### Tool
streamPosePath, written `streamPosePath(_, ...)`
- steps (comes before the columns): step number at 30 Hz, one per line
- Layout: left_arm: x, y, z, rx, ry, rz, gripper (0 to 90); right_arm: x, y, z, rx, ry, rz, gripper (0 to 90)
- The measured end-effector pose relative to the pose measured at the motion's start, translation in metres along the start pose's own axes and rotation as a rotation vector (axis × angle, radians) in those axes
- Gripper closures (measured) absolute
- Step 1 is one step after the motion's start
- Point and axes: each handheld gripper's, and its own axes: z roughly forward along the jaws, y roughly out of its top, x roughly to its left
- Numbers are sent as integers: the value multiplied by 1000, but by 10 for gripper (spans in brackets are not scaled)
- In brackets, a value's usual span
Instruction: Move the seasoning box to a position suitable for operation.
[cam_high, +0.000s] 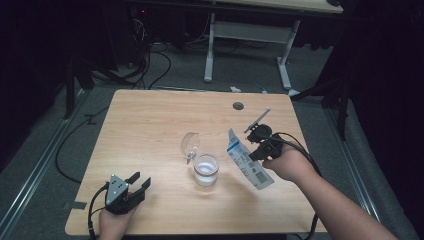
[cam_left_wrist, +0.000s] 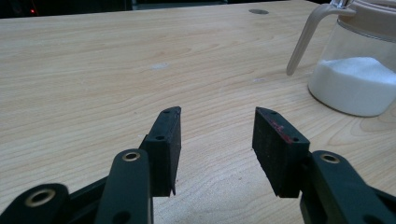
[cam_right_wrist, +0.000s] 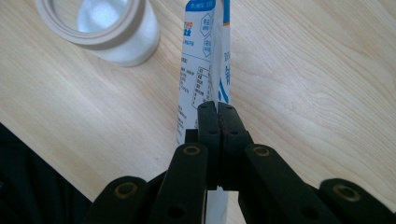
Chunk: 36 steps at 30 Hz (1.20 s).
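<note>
Your right gripper (cam_right_wrist: 218, 109) is clamped on a white-and-blue printed packet (cam_high: 248, 161), holding it above the wooden table (cam_high: 150, 125) just right of the clear jar (cam_high: 206, 170) of white powder. Your left gripper (cam_left_wrist: 217, 135) rests at the table's near left corner, jaws wide apart with nothing between them, well away from the jar.

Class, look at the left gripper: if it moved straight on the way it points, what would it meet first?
Probably nothing: the left gripper points over bare table; the jar sits off to its right.
</note>
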Motion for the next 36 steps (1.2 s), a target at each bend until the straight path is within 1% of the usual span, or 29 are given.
streamPosePath(1,0,0,0,0,0,-1,526,-1,-1,1,5,1,19,897)
streamPosePath(2,0,0,0,-3,0,-3,526,-3,-2,2,6,-2,29,897)
streamPosePath(3,0,0,-1,-3,1,-3,526,-6,-2,4,4,-4,19,897)
streamPosePath(4,1,0,-1,-3,1,-3,526,-8,-3,6,7,-6,29,897)
streamPosePath(5,1,1,-1,-2,1,-3,526,-11,-3,7,9,-9,28,897)
streamPosePath(6,1,1,-1,-2,1,-5,526,-13,-4,9,16,-10,43,897)
streamPosePath(10,2,1,-2,-4,-2,-10,524,-24,-7,14,21,-17,65,896)
streamPosePath(14,3,1,-3,-11,5,-13,525,-37,-9,19,25,-24,103,896)
streamPosePath(16,3,1,-3,-13,6,-13,525,-43,-10,22,29,-30,111,896)
streamPosePath(19,3,0,-3,-12,8,-15,525,-48,-11,25,44,-31,145,896)
streamPosePath(20,3,0,-3,-13,8,-15,525,-50,-12,26,47,-32,145,896)
streamPosePath(21,3,0,-3,-12,8,-15,525,-50,-12,27,52,-33,157,896)
streamPosePath(22,3,0,-3,-13,9,-16,525,-53,-12,29,46,-33,121,896)
streamPosePath(23,3,0,-4,-14,9,-16,525,-52,-12,30,57,-37,146,896)
streamPosePath(31,4,-1,-5,-18,16,-22,526,-54,-12,33,48,-45,156,896)
streamPosePath(33,4,0,-6,-22,17,-23,526,-53,-12,32,33,-58,159,897)
streamPosePath(36,4,0,-6,-23,17,-26,527,-52,-15,28,-12,-79,160,898)
